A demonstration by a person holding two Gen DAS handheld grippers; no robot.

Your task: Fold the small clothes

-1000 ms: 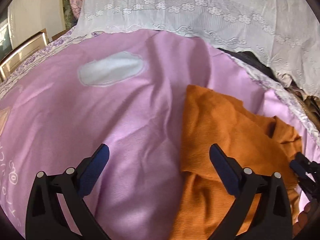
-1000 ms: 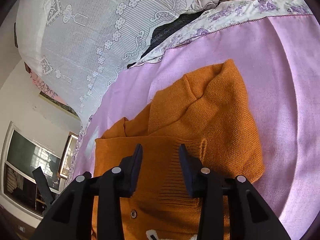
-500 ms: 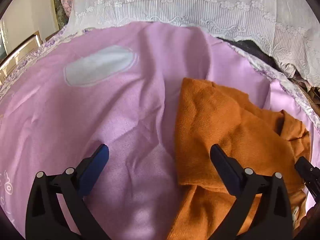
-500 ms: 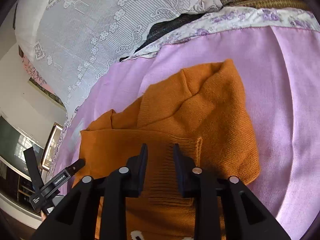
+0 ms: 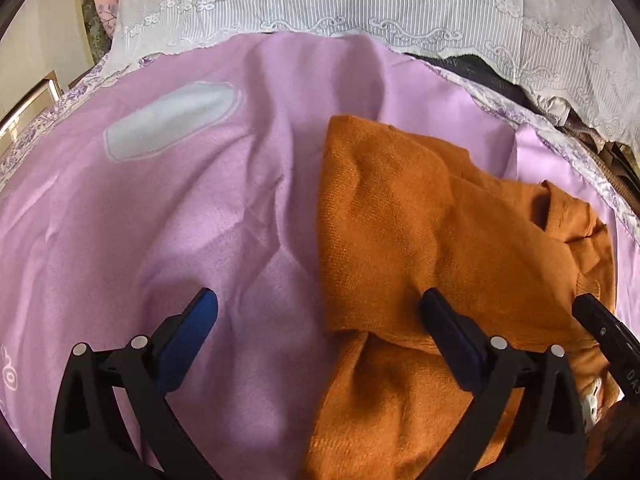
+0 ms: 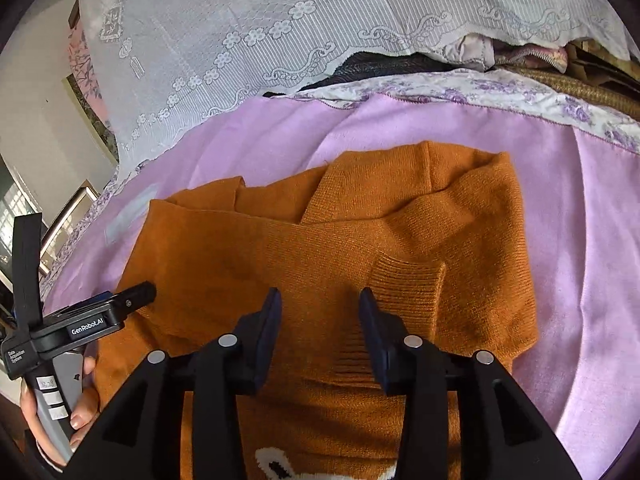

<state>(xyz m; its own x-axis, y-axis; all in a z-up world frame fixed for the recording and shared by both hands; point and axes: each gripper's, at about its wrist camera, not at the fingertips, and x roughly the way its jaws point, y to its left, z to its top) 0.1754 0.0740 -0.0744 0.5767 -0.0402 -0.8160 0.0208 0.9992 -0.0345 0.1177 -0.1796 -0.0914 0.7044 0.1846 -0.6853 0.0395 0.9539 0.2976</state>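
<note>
An orange knit sweater (image 6: 320, 240) lies partly folded on a pink blanket (image 6: 580, 220), with a sleeve across its body and the ribbed cuff (image 6: 408, 280) near the middle. A white animal face (image 6: 280, 464) shows at its near edge. My right gripper (image 6: 320, 294) hovers over the sweater just left of the cuff; its jaws are opening and no cloth is pinched between them. My left gripper (image 5: 318, 298) stands wide open, straddling the left edge of the sweater (image 5: 420, 220), one finger over the blanket (image 5: 160, 220), the other over the knit.
White lace cloth (image 5: 400, 8) covers a pile behind the blanket, with dark and floral fabric (image 6: 460, 92) at its foot. A pale patch (image 5: 168, 124) marks the blanket's left part. A hand (image 6: 84, 400) holds the left gripper's handle. A wooden frame (image 5: 28, 104) stands far left.
The right gripper rolled and shifted, so the sweater now looks level, and the left gripper came into its view. Its jaws narrowed, then widened. The left gripper edged closer to the cloth.
</note>
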